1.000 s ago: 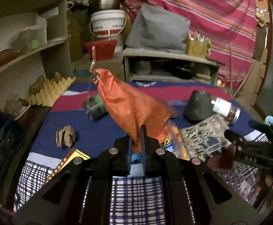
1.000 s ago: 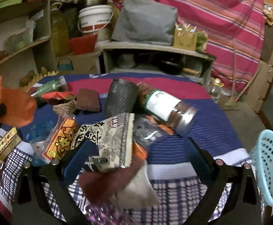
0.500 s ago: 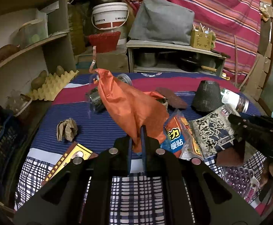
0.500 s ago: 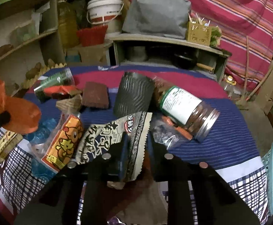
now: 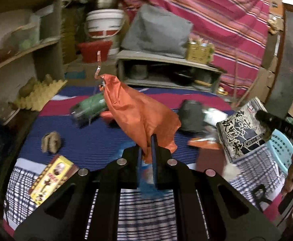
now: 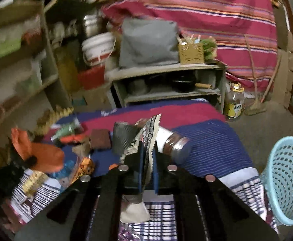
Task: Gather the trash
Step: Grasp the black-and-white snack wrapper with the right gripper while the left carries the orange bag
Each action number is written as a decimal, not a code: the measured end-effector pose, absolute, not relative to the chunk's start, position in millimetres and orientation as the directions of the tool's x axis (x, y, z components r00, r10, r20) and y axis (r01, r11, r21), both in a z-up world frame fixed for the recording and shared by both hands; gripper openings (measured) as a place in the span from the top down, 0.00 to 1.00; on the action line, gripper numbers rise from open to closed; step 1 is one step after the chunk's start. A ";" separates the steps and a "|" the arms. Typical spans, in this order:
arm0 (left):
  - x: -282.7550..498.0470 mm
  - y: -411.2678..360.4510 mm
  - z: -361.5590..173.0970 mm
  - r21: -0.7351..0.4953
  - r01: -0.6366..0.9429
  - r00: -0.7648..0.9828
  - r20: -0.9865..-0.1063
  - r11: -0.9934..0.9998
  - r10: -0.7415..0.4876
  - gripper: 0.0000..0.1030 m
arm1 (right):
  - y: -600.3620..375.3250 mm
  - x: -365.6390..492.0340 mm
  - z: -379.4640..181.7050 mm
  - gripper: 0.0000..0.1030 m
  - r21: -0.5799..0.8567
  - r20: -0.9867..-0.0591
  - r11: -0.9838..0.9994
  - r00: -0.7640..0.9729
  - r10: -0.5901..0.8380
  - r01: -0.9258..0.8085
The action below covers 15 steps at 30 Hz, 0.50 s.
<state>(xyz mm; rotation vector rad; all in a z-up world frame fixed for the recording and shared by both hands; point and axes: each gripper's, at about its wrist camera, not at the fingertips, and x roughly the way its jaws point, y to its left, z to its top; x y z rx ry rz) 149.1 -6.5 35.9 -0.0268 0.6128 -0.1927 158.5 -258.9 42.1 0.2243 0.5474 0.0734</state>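
My left gripper (image 5: 146, 140) is shut on an orange plastic bag (image 5: 138, 116) and holds it above the striped cloth; the bag also shows at the left of the right wrist view (image 6: 39, 152). My right gripper (image 6: 147, 146) is shut on a black-and-white snack wrapper (image 6: 149, 130), lifted off the cloth; the wrapper hangs at the right of the left wrist view (image 5: 241, 134). A light blue mesh basket (image 6: 287, 180) stands on the floor to the right. Loose trash lies on the cloth: a green bottle (image 5: 90, 106), a yellow box (image 5: 49, 180), a crumpled brown scrap (image 5: 50, 141).
A dark ribbed cup (image 6: 124, 138), a brown-capped jar (image 6: 174, 142) and a brown pad (image 6: 100, 138) lie mid-cloth. Shelves with an egg tray (image 5: 39, 96) stand at left. A low shelf (image 6: 166, 80) and an oil bottle (image 6: 234, 104) are behind.
My right gripper closed on the snack wrapper, lifted it off the cloth and swung right toward the basket. The left gripper kept its hold on the orange bag.
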 end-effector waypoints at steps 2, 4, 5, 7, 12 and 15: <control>146.4 -24.9 39.8 -0.090 0.211 0.793 -0.567 0.973 -0.224 0.93 | -277.8 149.1 48.3 0.95 0.235 -0.495 0.972 0.860 0.126 -0.007; 146.5 -41.7 43.1 -0.116 0.243 0.780 -0.567 0.963 -0.265 0.93 | -298.5 138.8 53.0 0.95 0.224 -0.488 0.975 0.867 0.106 0.007; 147.6 -53.3 44.5 -0.128 0.263 0.770 -0.569 0.956 -0.288 0.93 | -309.0 132.9 54.2 0.95 0.221 -0.485 0.975 0.869 0.094 0.018; 148.1 -74.3 45.4 -0.137 0.294 0.757 -0.570 0.946 -0.318 0.93 | -334.7 122.1 59.2 0.95 0.212 -0.480 0.976 0.875 0.063 0.046; 148.2 -150.7 46.6 -0.098 0.401 0.728 -0.570 0.911 -0.381 0.93 | -407.8 87.2 78.4 0.95 0.170 -0.465 0.973 0.883 -0.061 0.156; 145.7 -204.7 49.0 -0.080 0.467 0.700 -0.575 0.880 -0.424 0.93 | -447.4 69.4 83.7 0.95 0.122 -0.477 0.968 0.868 -0.137 0.220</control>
